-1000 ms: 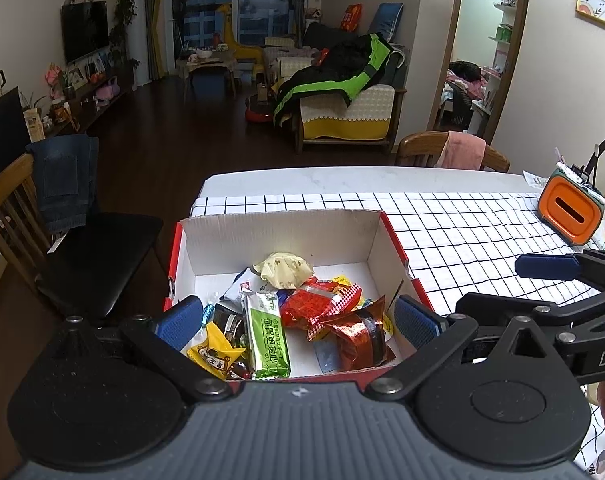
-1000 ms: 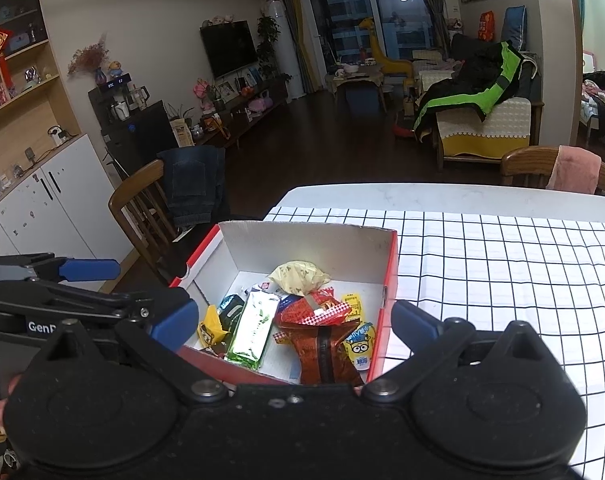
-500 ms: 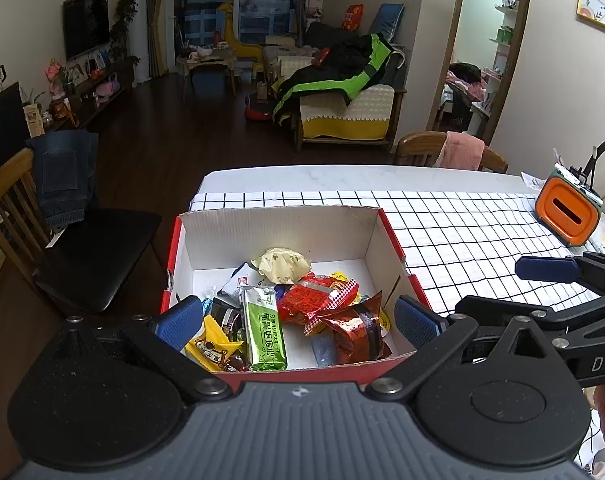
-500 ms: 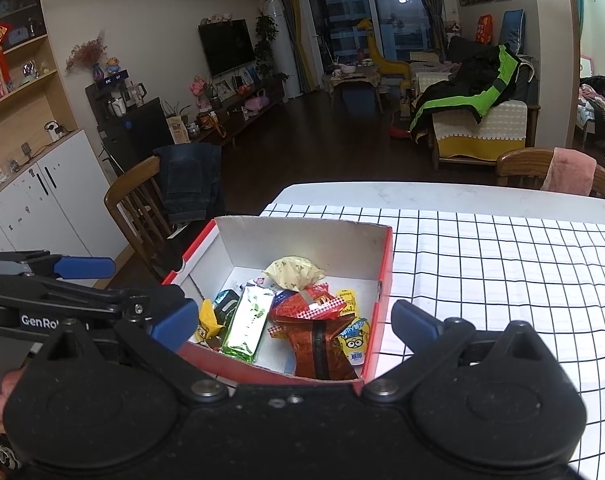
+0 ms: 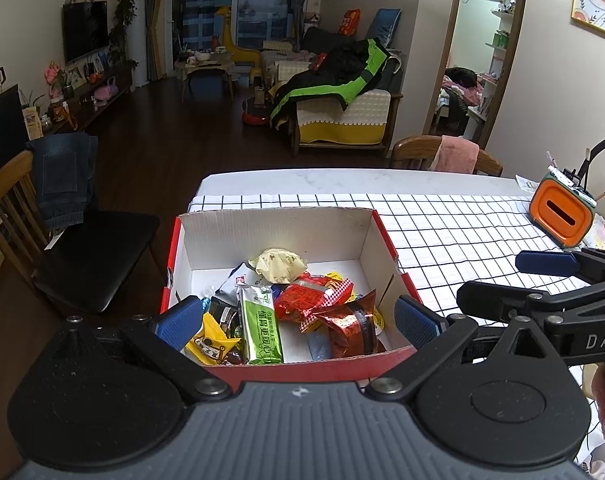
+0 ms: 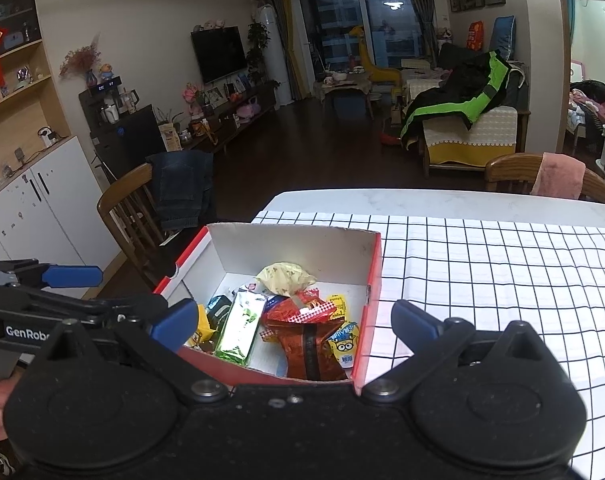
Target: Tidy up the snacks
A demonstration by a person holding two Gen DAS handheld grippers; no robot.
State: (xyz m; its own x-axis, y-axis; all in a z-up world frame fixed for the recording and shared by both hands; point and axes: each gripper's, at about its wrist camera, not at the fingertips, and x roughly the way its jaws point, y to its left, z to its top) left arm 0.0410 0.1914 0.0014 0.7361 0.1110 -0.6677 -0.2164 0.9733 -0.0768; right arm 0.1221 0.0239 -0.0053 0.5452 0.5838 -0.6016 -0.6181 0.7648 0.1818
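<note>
A red cardboard box (image 5: 270, 226) with a white inside stands at the left end of the table; it also shows in the right wrist view (image 6: 294, 244). In it lie several snack packets: a green one (image 5: 261, 324), a red one (image 5: 310, 298), a dark red one (image 5: 352, 326) and a cream one (image 5: 277, 265). My left gripper (image 5: 298, 320) is open and empty, just short of the box's near wall. My right gripper (image 6: 294, 318) is open and empty at the same near wall, to the right of the left one.
A black-and-white checked cloth (image 5: 454, 224) covers the table. An orange holder (image 5: 562, 216) stands at the far right. A wooden chair (image 5: 62, 240) with jeans on its back stands left of the table, another (image 5: 446, 156) at the far side.
Both grippers have drawn back from the box, so it sits a little farther ahead and more of its near wall shows. Both stayed open. The snacks have not moved.
</note>
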